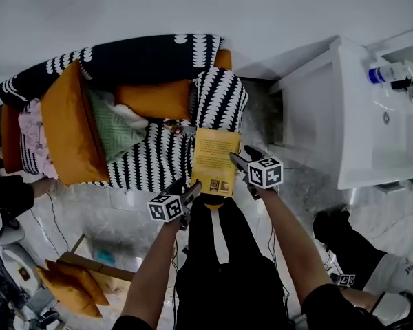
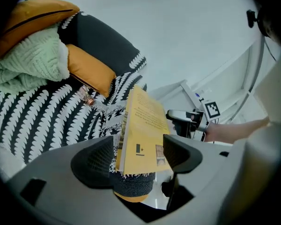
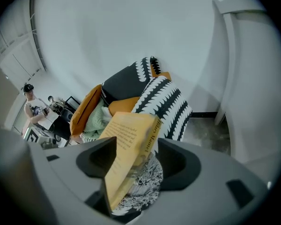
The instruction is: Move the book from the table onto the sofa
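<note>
Yellow book (image 1: 215, 160) is on the sofa (image 1: 151, 163). It lies lengthwise on top of the sofa's b/w-patterned arm (image 1: 221, 98), at the arm's front end, tilted not flat, back cover up.

L claw (image 2: 136, 150): jaws wide apart, book's lower end standing btw them. There's a clear gap at the pad on the page side. The other pad is just beside the cover, so no squeeze. R claw (image 3: 138, 157): jaws apart too, book running slantwise btw them, spine uppermost. Sofa fabric shows btw book and one pad, so no grip here either. In the head view the L claw sits at the book's lower corner on the sofa-seat side, and the R claw at the book's edge away from the seat.

Writing: the back cover has a block of small dark print, too fine to read. Near its bottom edge is a small dark square logo w/ a star-like mark, w/ a small picture next to it. The spine has dark lettering; the last word looks like "Manuel", rest unclear. Each claw's cube carries b/w square markers.

On the sofa seat: orange cushion (image 1: 69, 126) and pale green knit throw (image 1: 113, 130). Past the sofa's patterned arm, on the side away from the seat, stands a white counter (image 1: 358, 163) w/ a blue-labelled bottle (image 1: 384, 74); its print is unreadable.
</note>
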Motion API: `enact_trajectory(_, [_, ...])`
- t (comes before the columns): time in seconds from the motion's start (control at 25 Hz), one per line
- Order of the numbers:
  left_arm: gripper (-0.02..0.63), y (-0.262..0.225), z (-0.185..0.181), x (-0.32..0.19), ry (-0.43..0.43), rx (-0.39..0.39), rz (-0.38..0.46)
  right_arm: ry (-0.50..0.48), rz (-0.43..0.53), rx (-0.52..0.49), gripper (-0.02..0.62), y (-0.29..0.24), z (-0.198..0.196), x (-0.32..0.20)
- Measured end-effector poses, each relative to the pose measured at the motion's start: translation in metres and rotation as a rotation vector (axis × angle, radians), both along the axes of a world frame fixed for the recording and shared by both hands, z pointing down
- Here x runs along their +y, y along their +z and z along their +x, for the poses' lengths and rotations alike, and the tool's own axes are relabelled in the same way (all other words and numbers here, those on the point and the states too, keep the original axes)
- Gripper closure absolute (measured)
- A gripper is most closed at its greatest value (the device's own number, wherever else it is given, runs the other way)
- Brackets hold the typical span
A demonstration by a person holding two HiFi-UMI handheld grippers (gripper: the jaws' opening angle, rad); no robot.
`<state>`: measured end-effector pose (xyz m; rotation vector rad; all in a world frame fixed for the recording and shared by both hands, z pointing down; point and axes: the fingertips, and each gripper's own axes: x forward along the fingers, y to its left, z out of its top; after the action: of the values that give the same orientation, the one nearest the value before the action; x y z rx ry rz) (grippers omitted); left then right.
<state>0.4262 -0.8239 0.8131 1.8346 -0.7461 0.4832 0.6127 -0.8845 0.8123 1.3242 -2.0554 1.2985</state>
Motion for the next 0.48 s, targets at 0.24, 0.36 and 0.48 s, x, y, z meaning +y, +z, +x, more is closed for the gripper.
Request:
enact_trajectory(0.24, [0.279, -0.023, -0.008, 0.006, 0.022, 0.017, -0.012, -0.035, 0.033, -0.048, 0.33, -0.026, -0.008, 0.02])
enact_trajectory(0.36, [0.282, -0.042, -0.009, 0.009, 0.027, 0.031, -0.011, -0.075, 0.015, -0.129, 0.534, -0.046, -0.019, 0.04])
enact_trajectory(0.48, [0.309, -0.062, -0.012, 0.012, 0.029, 0.046, -0.018, -0.159, -0.003, -0.194, 0.588, -0.067, -0.038, 0.062])
